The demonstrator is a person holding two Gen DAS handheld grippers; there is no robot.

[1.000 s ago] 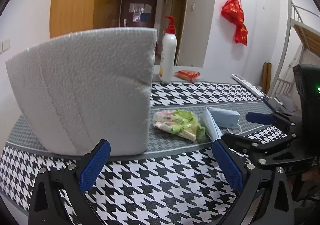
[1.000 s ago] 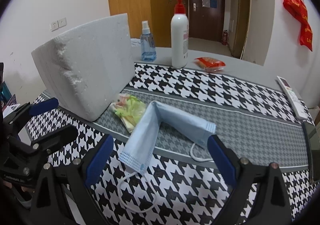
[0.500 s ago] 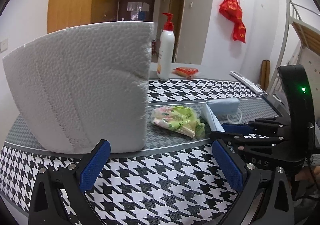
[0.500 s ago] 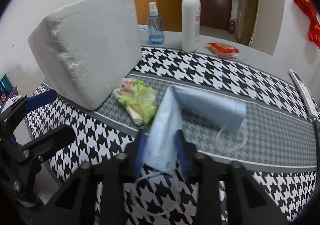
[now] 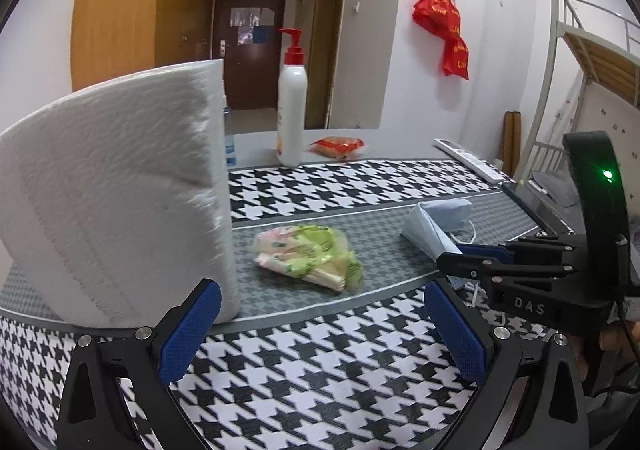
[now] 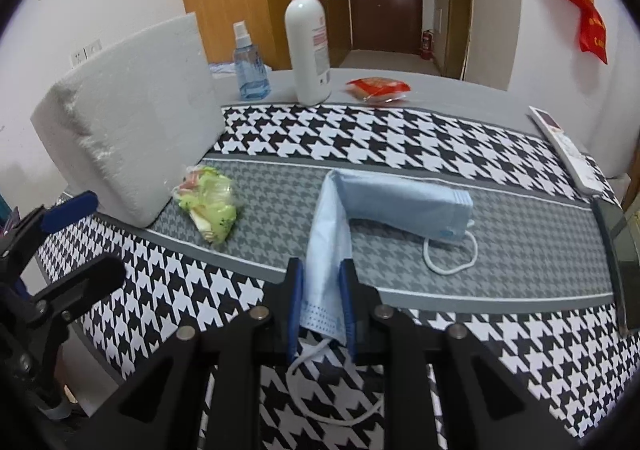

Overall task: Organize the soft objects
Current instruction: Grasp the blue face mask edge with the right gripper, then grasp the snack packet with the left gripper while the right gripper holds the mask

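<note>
- The big white foam block (image 5: 116,194) stands on the table, just ahead of the left gripper (image 5: 324,326) and off to its left side.
- The left gripper has its blue fingers spread wide and holds nothing.
- The green snack bag (image 5: 308,254) lies ahead of the left gripper, between it and the mask.
- The right gripper (image 6: 322,306) has its fingers squeezed on the near end of the blue face mask (image 6: 384,202).
- The rest of the mask lies folded on the grey strip of the tablecloth (image 6: 520,250), ahead and to the right.
</note>
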